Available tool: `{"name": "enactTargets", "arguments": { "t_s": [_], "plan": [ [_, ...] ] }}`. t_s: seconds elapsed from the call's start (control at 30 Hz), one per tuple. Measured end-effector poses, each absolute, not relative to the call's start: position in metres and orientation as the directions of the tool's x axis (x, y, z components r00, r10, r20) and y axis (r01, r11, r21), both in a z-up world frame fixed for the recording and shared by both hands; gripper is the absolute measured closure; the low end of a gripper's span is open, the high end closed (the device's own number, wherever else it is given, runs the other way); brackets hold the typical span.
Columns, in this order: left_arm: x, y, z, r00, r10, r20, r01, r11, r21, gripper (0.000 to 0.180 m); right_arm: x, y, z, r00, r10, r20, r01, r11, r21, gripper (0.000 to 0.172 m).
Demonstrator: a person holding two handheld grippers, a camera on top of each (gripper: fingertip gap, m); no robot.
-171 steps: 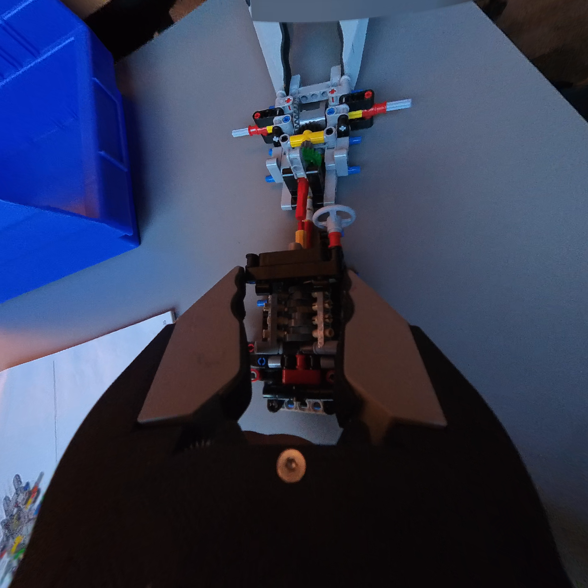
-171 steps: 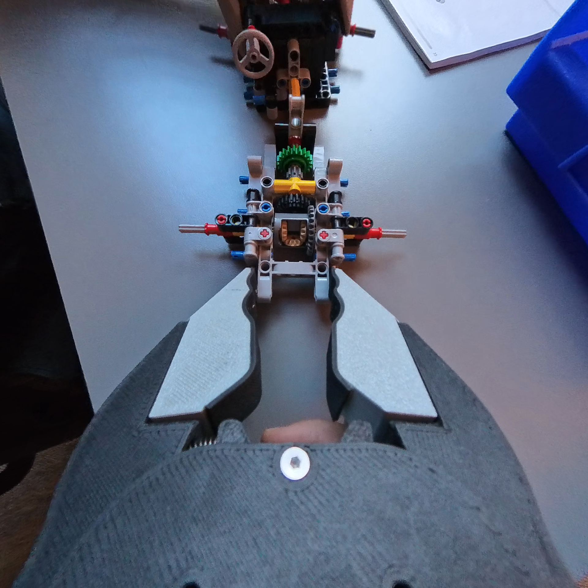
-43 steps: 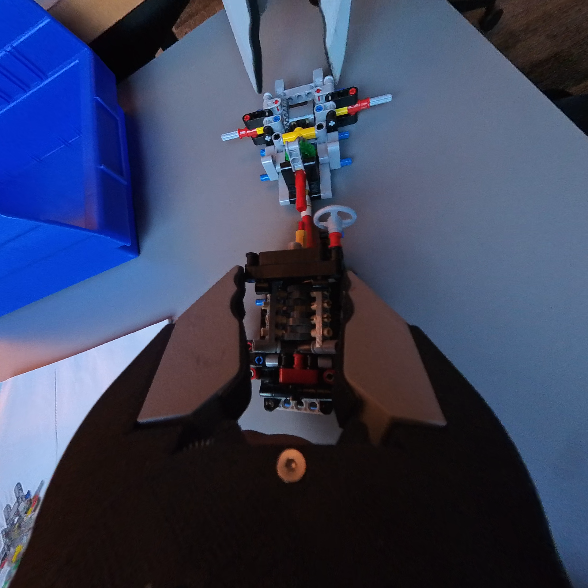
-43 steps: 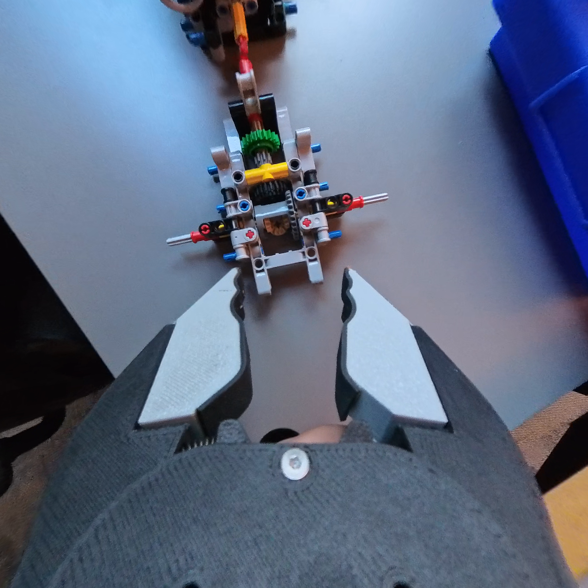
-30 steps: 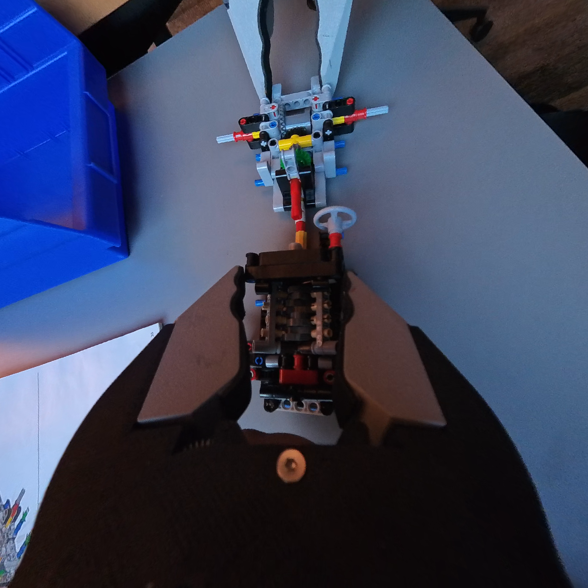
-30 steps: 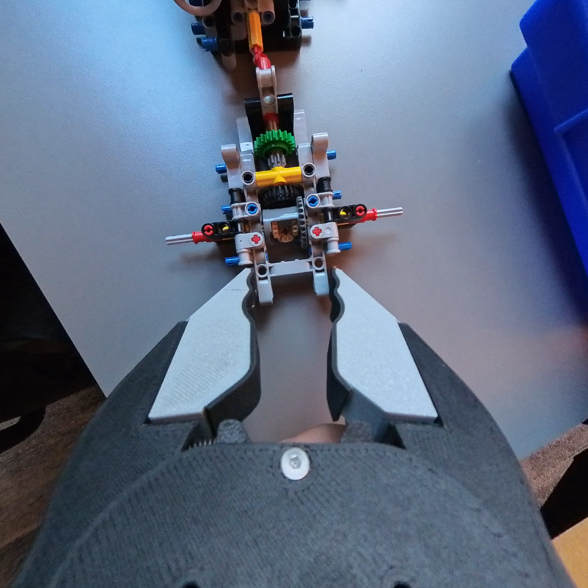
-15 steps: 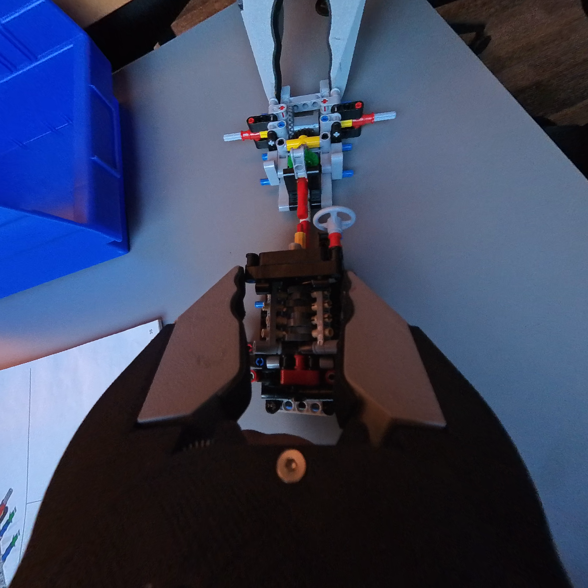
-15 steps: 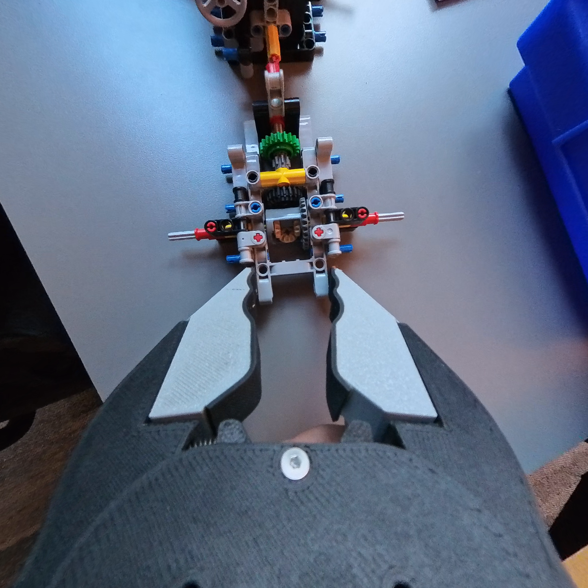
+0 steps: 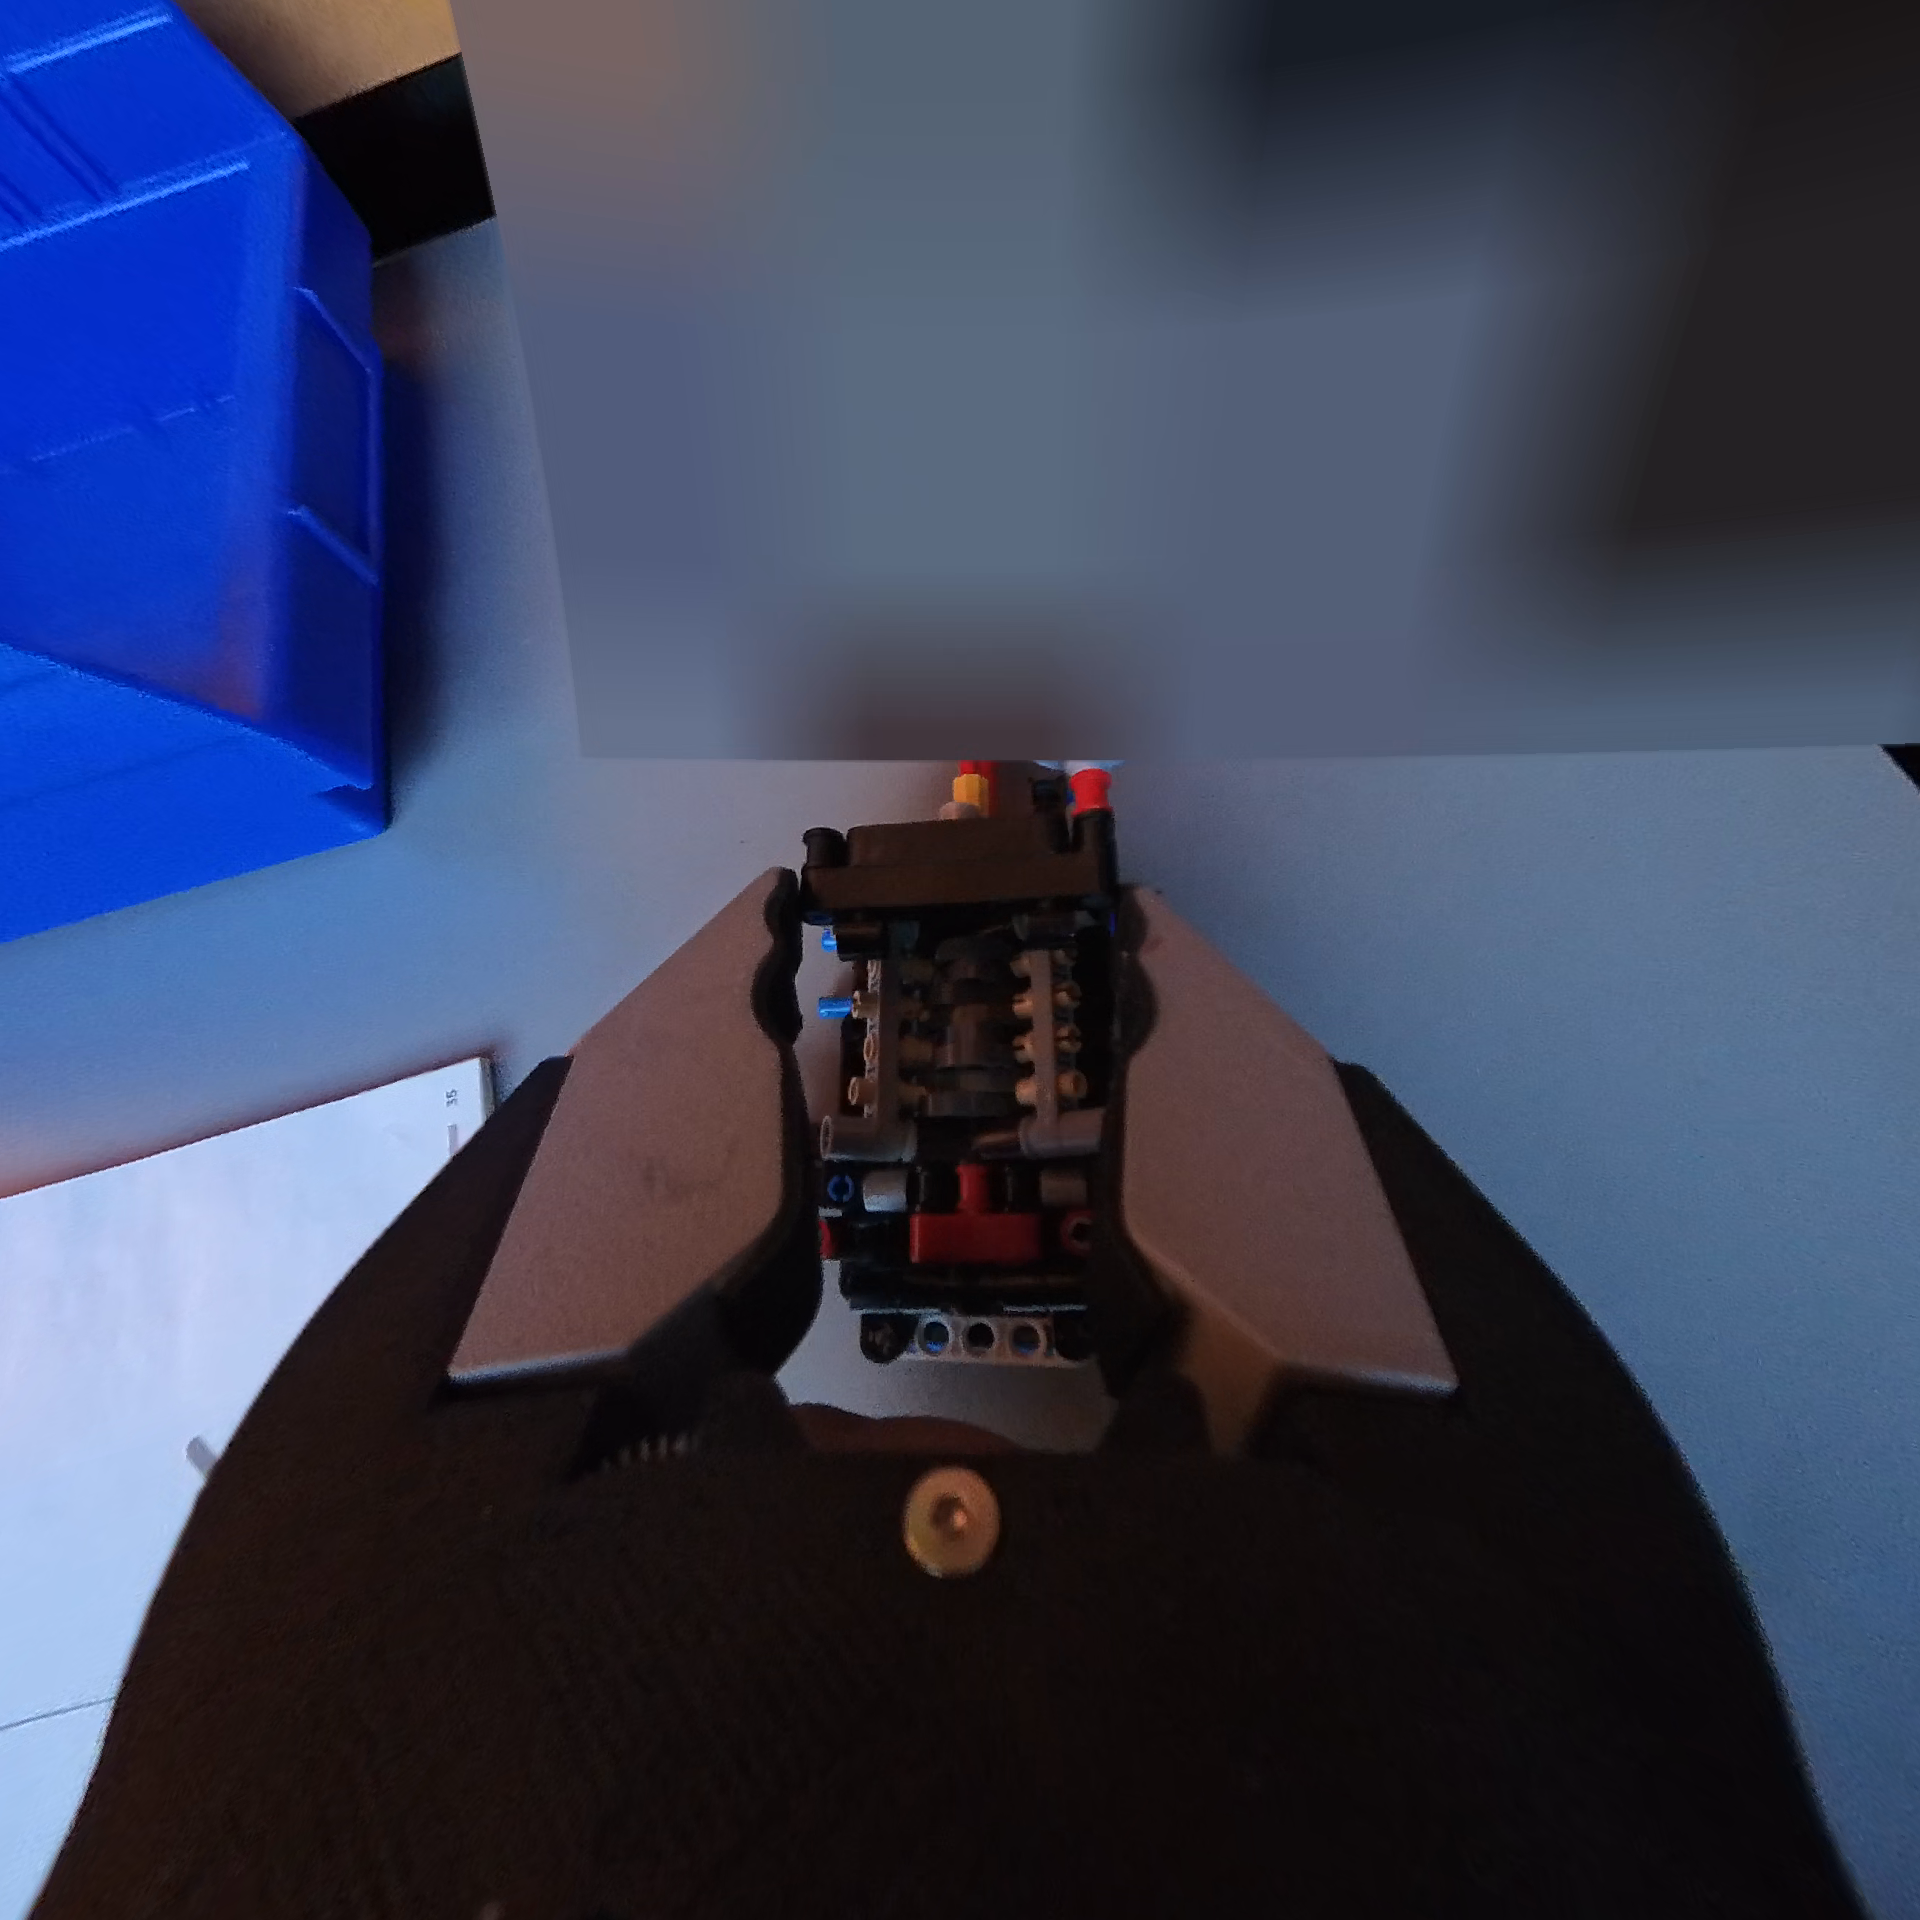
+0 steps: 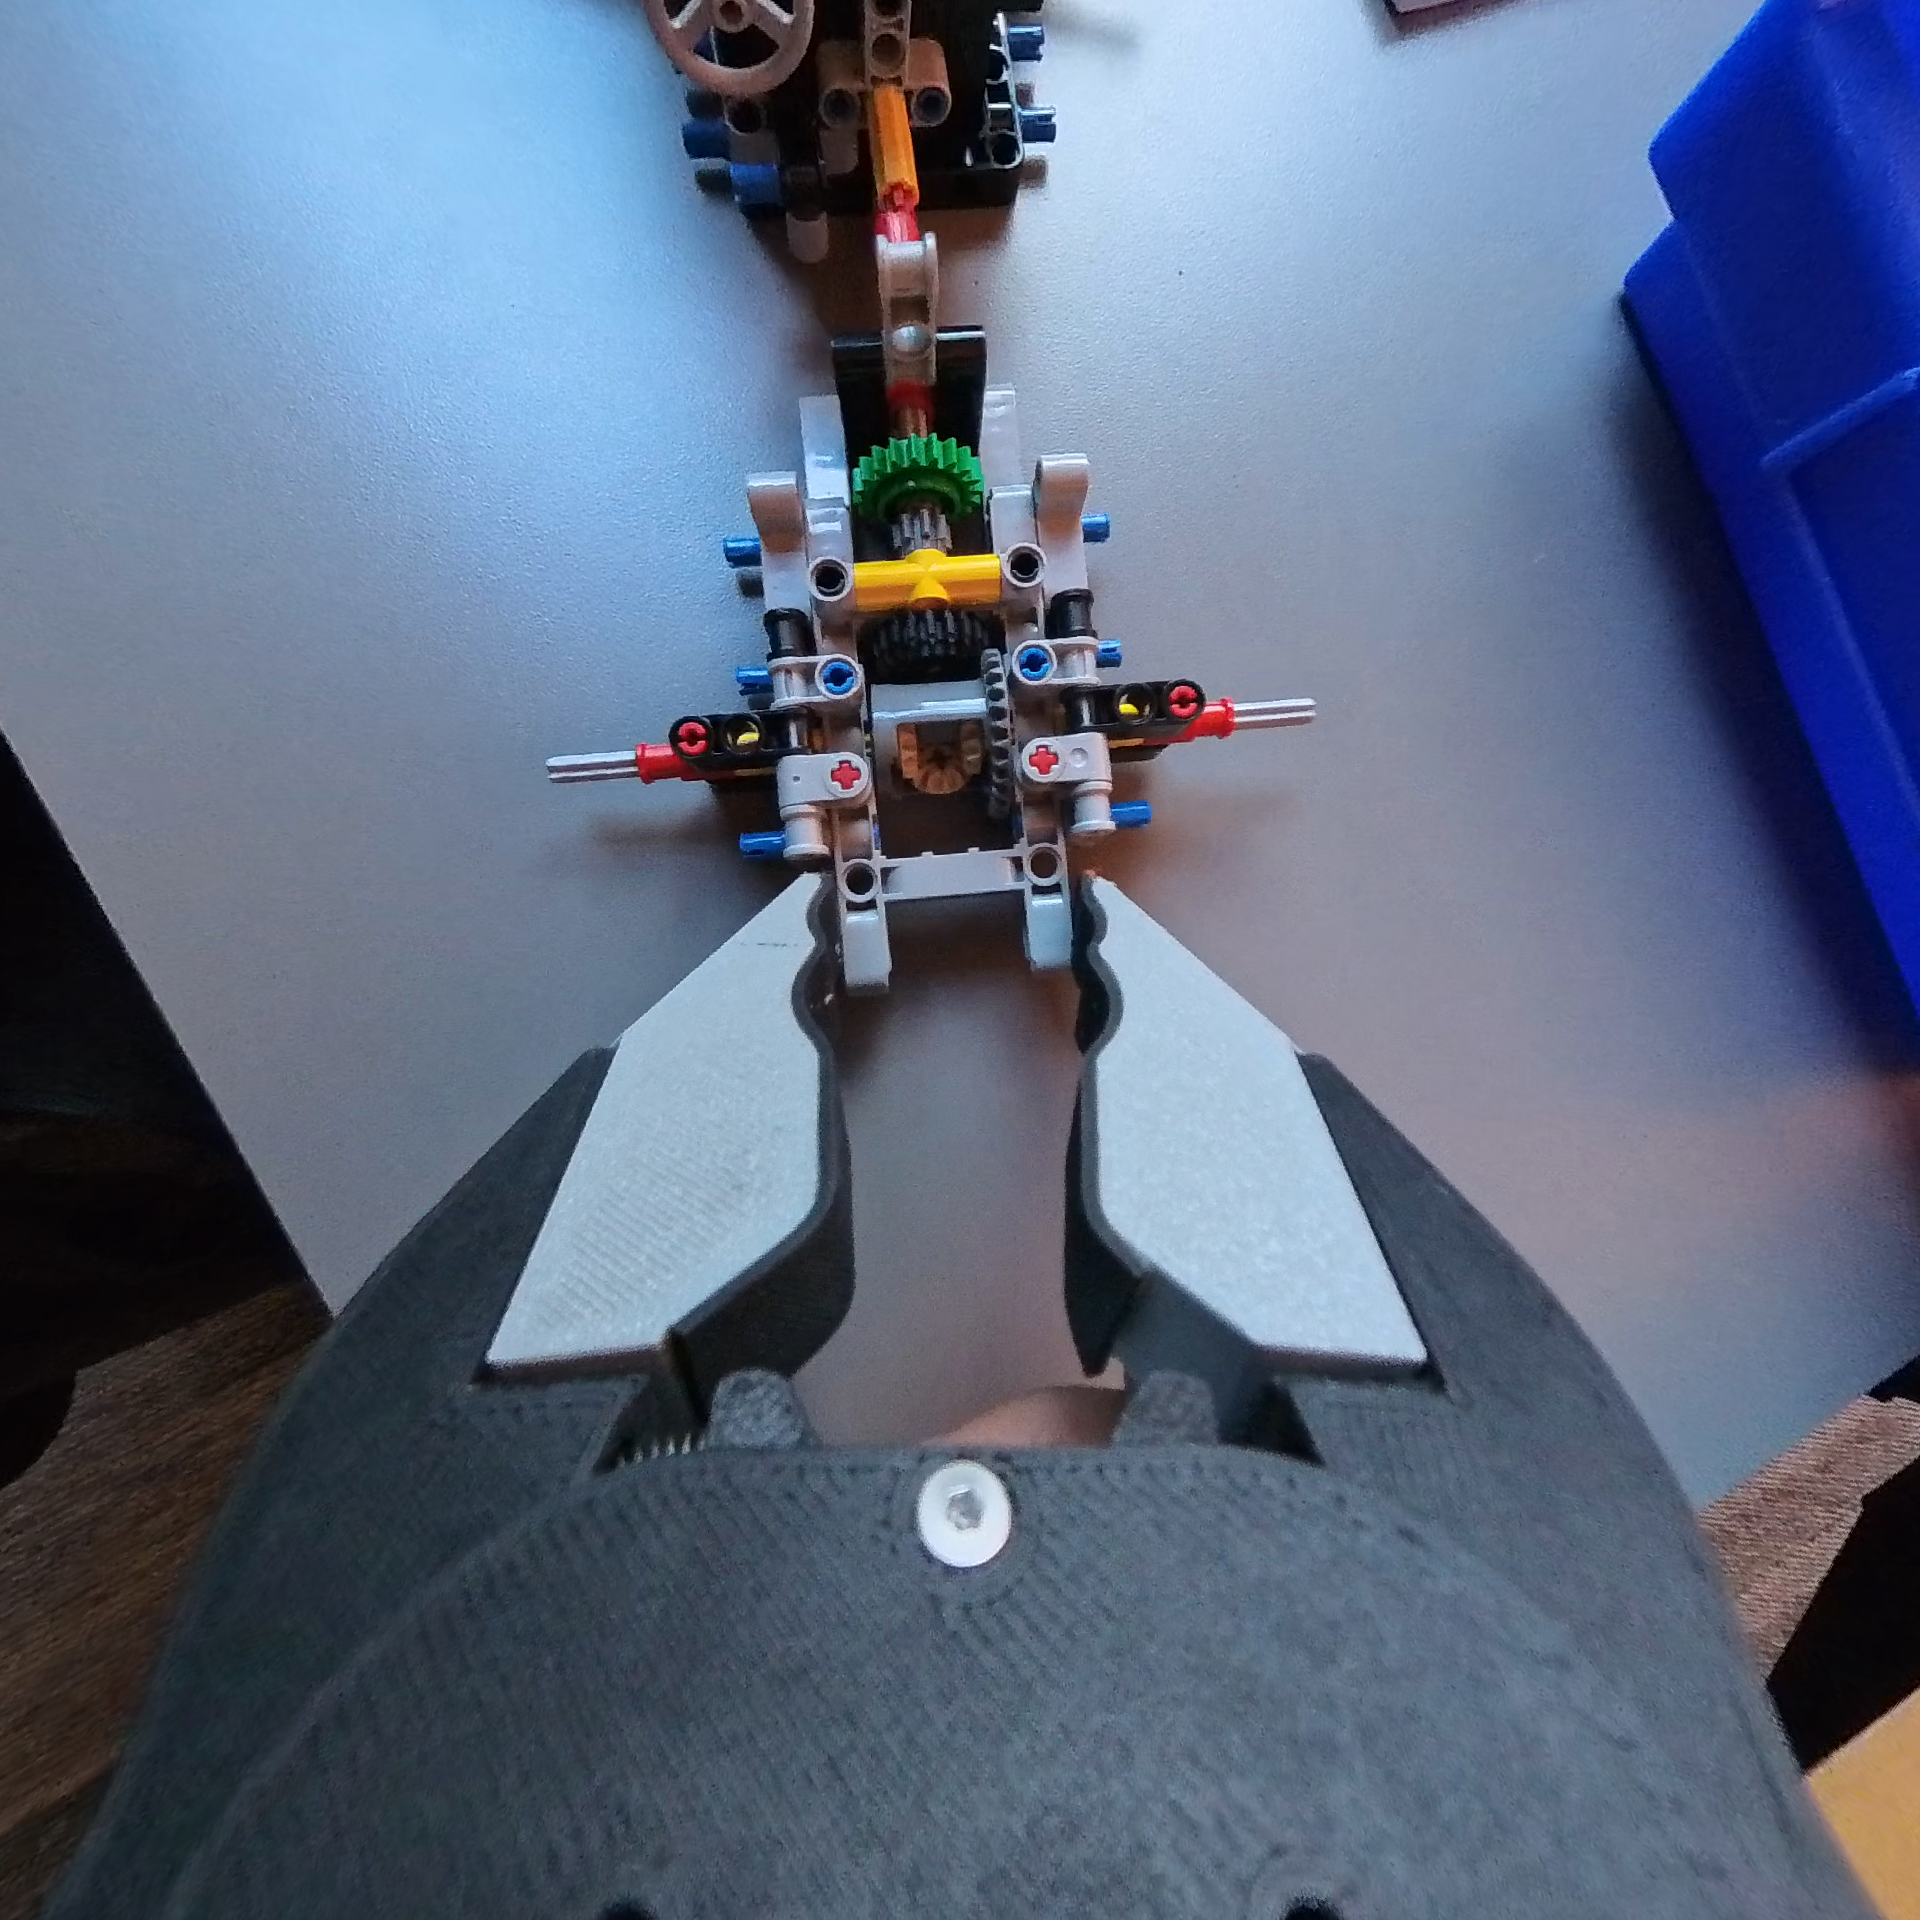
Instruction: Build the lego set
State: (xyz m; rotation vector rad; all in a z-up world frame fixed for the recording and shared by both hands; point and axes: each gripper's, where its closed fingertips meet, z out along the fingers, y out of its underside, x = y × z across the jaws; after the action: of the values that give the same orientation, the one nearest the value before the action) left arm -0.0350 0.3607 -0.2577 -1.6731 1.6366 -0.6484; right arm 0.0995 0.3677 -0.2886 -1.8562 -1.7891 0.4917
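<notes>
In the left wrist view my left gripper point(image 9: 958, 914) is shut on a black toy-brick engine block point(image 9: 966, 1049) with tan and red parts, which rests on the grey table point(image 9: 1558, 1039). A blurred patch hides everything beyond the block. In the right wrist view my right gripper point(image 10: 951, 925) is shut on the two rear legs of a grey axle assembly point(image 10: 925, 717) with a green gear point(image 10: 916, 478), a yellow cross piece and red-tipped axles. A shaft with an orange and grey joint point(image 10: 904, 260) runs from it to the black block point(image 10: 883, 114), beside a grey steering wheel point(image 10: 727, 31).
A blue bin stands at the left in the left wrist view point(image 9: 177, 468) and at the right in the right wrist view point(image 10: 1808, 416). A white booklet point(image 9: 208, 1299) lies at the lower left. The table's edge point(image 10: 156, 987) runs down the left of the right wrist view. Spacing between my two grippers at the tips: around 15 cm.
My right gripper, open and just short of the grey assembly earlier, moved in, closed on its rear legs and has held since. My left gripper has kept its grip on the black block.
</notes>
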Motion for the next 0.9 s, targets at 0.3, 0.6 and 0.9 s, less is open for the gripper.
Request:
{"name": "enactTargets", "arguments": {
  "t_s": [0.3, 0.6, 0.9],
  "plan": [
    [-0.0339, 0.3585, -0.2563, 0.056, -0.991, -0.119, -0.618, 0.059, -0.784, 0.122, 0.0984, 0.3678, -0.2874, 0.057, 0.993, 0.1, 0.807, 0.014, -0.59, 0.13],
    [-0.0322, 0.3602, -0.2561, 0.063, -0.993, -0.102, -0.609, 0.042, -0.792, 0.122, 0.0967, 0.3665, -0.2881, 0.041, 0.994, 0.098, 0.774, 0.031, -0.632, 0.131],
    [-0.0325, 0.3602, -0.2564, 0.019, -0.997, -0.071, -0.6, 0.046, -0.799, 0.122, 0.0953, 0.3681, -0.2875, -0.007, 0.994, 0.108, 0.737, 0.079, -0.671, 0.131]
  ]
}}
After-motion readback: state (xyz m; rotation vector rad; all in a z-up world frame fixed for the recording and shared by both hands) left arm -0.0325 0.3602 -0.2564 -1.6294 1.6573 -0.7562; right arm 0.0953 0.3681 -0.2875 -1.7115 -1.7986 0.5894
